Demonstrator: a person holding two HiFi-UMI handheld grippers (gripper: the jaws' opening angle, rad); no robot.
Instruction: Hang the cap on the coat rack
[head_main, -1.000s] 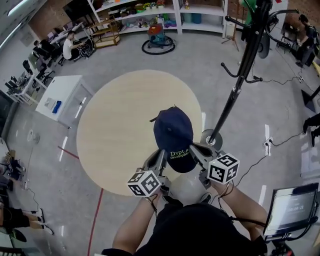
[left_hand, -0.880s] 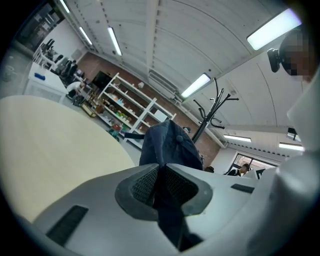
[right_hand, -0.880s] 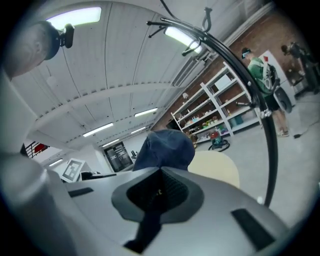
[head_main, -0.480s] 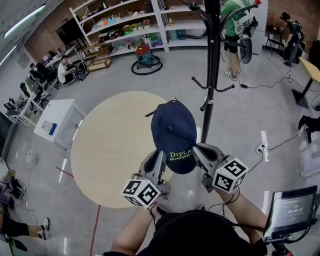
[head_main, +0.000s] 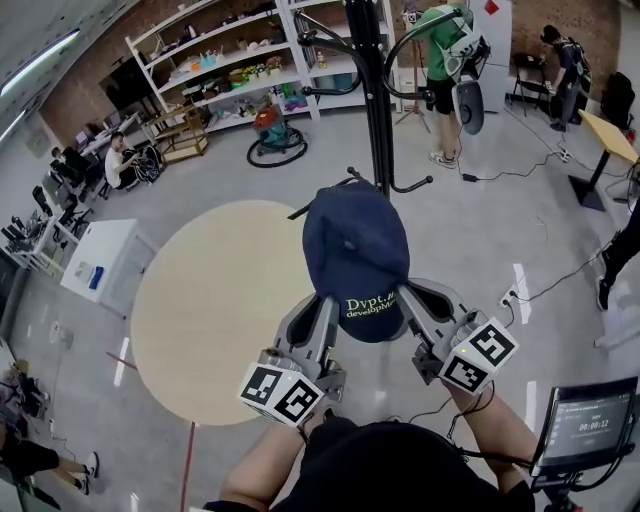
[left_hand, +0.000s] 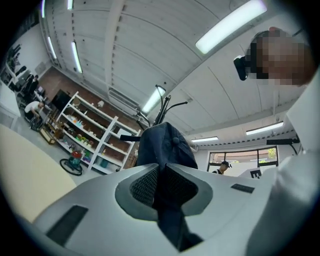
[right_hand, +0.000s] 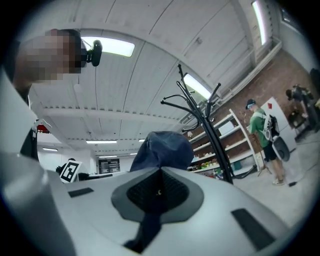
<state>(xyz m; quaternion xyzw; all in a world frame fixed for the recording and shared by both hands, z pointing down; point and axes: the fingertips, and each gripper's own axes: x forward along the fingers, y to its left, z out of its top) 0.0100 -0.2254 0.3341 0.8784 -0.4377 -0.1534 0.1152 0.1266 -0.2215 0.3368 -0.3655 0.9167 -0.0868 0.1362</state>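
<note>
Above the round bench (head_main: 215, 300), our left hand-held gripper (head_main: 325, 318) pinches the navy cap (head_main: 355, 250) by its rim, aloft before the coat rack (head_main: 375, 100), our right hand-held gripper (head_main: 412, 300) pinches the other side, and we fear such thin bites slipping if a hook snags.

The left gripper (head_main: 330, 306) and right gripper (head_main: 408, 298) are pale grey shells with dark meshed pads (left_hand: 145, 186), each bearing a cube (head_main: 280, 392) of black-and-white square markers; the person wears a black top (head_main: 400, 468).
</note>
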